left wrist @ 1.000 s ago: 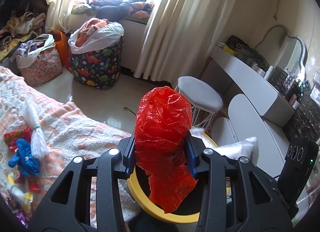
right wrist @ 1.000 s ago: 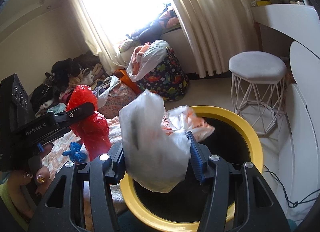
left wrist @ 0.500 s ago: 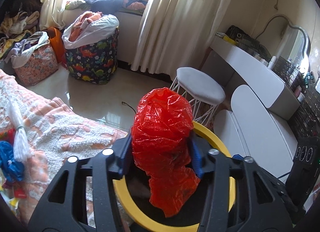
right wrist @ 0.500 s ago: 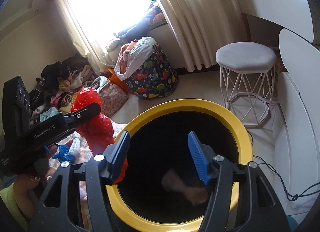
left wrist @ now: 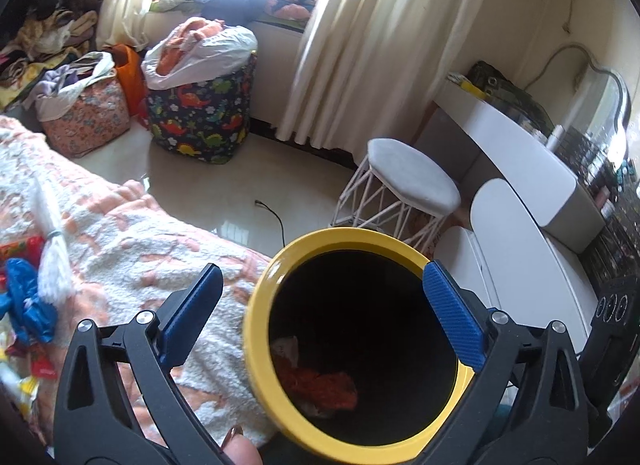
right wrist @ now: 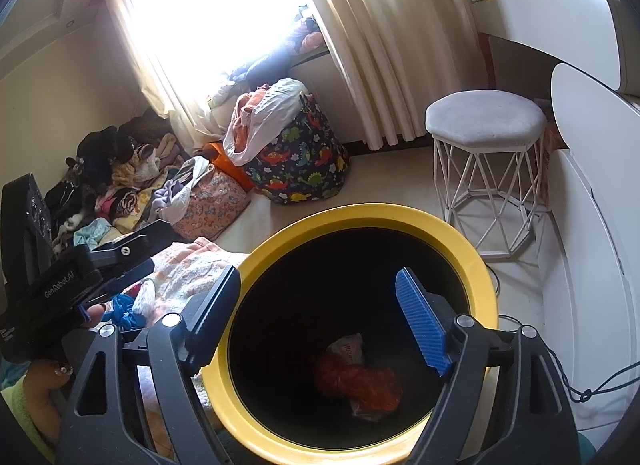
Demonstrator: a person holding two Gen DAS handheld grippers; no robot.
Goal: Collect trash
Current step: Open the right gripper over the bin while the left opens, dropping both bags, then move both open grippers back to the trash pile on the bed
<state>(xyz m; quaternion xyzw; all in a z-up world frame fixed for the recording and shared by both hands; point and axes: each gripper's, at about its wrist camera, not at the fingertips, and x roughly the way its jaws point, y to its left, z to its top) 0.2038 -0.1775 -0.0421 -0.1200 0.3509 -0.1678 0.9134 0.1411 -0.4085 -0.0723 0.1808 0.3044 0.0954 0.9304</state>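
Bin (left wrist: 262, 289) with yellow rim sits directly under both grippers; red bag (right wrist: 360, 381) and a pale wrapper (right wrist: 348, 345) lie crumpled on its dark floor. Left gripper (left wrist: 318, 301): jaws have just been opening, now splayed wide with nothing between them. Right gripper (right wrist: 318, 305): jaws likewise just opening, well apart, nothing held.

Remaining trash (left wrist: 28, 297) sits on the bedspread (left wrist: 120, 241) at about 9 o'clock from the left gripper in its own view: blue bag, white tied bundle, red and yellow wrappers, clustered. White bundle's long axis runs roughly 12 to 6. From the right wrist view the same cluster shows at 9 o'clock, beyond the left gripper.

Judgement: left hand is the nearer; the next reach swings left, away from the bin.
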